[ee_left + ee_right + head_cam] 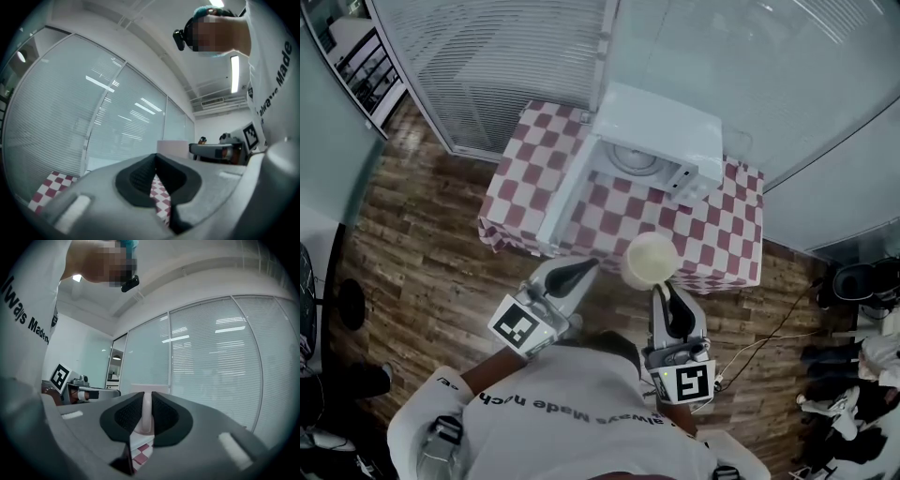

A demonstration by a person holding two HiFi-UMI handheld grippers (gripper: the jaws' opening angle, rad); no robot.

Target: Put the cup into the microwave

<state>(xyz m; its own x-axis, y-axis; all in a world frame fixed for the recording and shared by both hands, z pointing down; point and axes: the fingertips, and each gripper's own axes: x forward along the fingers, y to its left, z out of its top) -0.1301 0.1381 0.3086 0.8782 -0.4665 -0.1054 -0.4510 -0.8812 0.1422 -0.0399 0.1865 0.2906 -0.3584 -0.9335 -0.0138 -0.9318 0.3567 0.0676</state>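
Observation:
A white microwave [661, 127] stands on the red-and-white checked table [722, 230], its door [570, 187] swung open to the left and the round turntable [633, 159] showing inside. A cream cup [650, 260] hangs above the table's near edge, in front of the microwave's opening. My right gripper [662, 291] is shut on the cup's wall; in the right gripper view the pale wall [146, 413] sits pinched between the dark pads [164, 416]. To the cup's left my left gripper [586, 267] is shut with nothing in it, its pads [140, 178] meeting at the tips.
Glass walls with blinds [487, 66] close the space behind the table. Wood-plank floor [422, 244] surrounds it. A cable [769, 337] runs over the floor at the right, near dark shoes and bags [853, 375]. A chair base [347, 305] stands at the left.

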